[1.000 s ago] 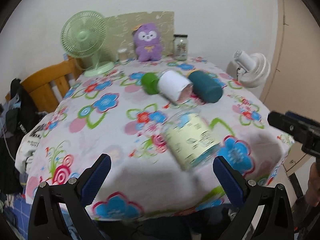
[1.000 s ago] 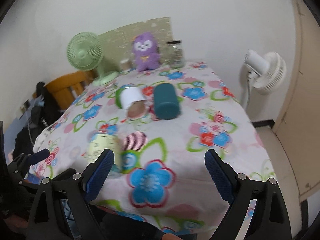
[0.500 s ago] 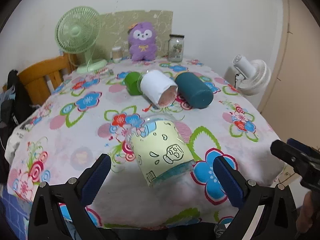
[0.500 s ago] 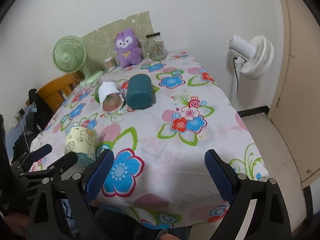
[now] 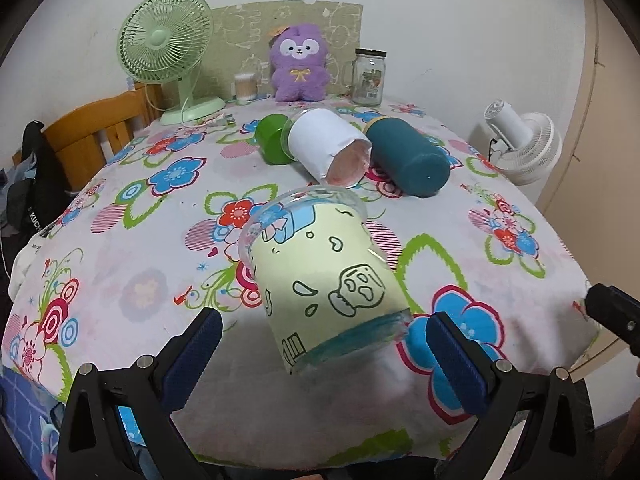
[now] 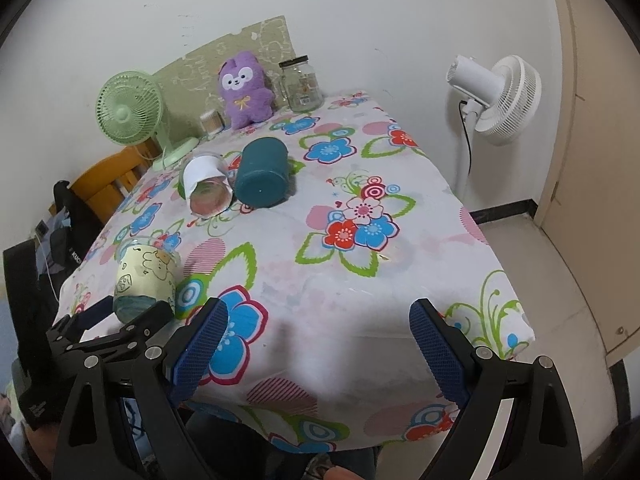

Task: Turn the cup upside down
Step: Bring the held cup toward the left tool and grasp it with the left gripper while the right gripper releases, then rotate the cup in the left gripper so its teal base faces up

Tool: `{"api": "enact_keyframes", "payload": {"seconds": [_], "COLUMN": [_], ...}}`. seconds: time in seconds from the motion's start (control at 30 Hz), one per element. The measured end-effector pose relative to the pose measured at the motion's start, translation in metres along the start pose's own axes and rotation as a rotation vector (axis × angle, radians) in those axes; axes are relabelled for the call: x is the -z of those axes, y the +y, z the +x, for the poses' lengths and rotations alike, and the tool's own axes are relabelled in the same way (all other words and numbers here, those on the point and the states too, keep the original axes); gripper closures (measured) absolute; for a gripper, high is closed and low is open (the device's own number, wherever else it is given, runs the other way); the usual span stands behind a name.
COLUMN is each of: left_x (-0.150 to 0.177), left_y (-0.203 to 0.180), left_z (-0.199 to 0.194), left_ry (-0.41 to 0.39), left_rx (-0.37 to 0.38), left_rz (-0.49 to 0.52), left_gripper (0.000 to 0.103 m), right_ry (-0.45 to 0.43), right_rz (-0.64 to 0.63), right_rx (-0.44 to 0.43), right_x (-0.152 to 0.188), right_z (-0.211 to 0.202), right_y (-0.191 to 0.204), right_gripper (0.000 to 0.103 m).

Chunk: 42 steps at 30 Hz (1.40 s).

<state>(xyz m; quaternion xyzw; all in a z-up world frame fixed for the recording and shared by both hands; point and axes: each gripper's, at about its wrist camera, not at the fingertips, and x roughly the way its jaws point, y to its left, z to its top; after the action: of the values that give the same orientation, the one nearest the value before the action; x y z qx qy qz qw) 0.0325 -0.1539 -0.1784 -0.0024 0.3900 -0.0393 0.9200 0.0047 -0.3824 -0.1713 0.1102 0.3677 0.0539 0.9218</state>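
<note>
I see the yellow cartoon cup point(image 5: 324, 280) lying on its side on the floral tablecloth point(image 5: 132, 256), near the table's front edge, base toward me. My left gripper point(image 5: 320, 354) is spread wide with nothing between its pads, the cup's base just ahead of them. My right gripper point(image 6: 318, 346) is also spread wide, holding nothing, well apart from the cup
</note>
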Motion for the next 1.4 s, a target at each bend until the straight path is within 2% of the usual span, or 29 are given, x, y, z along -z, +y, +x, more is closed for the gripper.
{"api": "enact_keyframes", "payload": {"seconds": [0.23,0.33,0.4,0.47,0.67,0.9,1.1,1.4], "left_x": [0.001,0.001,0.001,0.0,-0.006,-0.023,-0.04,-0.051], "left_y": [-0.001,-0.001,0.001,0.005,0.015,0.033,0.044,0.052], "left_z": [0.003,0.004,0.006,0.006,-0.004,-0.016,-0.033,-0.042], "left_ry": [-0.011,-0.017,-0.006,-0.002,-0.02,0.02,0.032,0.145], "left_rx": [-0.02,-0.025,-0.008,0.003,-0.011,0.008,0.012,0.07], "left_rz": [0.012,0.014,0.008,-0.006,-0.021,-0.026,0.009,0.102], "left_gripper": [0.002,0.012,0.028,0.031,0.032,0.032,0.032,0.032], "right_ry": [0.003,0.007,0.01,0.011,0.012,0.013,0.014,0.017], "right_rz": [0.001,-0.001,-0.003,-0.002,-0.009,-0.029,-0.044,-0.062], "right_rx": [0.0,-0.003,-0.006,-0.009,-0.022,-0.049,-0.067,-0.088], "right_x": [0.001,0.002,0.002,0.002,0.0,-0.001,-0.001,0.0], "right_z": [0.0,0.001,0.002,0.003,0.006,0.009,0.012,0.013], "right_y": [-0.001,0.001,0.002,0.003,0.009,0.019,0.028,0.038], "right_gripper": [0.009,0.009,0.009,0.009,0.009,0.009,0.009,0.009]}}
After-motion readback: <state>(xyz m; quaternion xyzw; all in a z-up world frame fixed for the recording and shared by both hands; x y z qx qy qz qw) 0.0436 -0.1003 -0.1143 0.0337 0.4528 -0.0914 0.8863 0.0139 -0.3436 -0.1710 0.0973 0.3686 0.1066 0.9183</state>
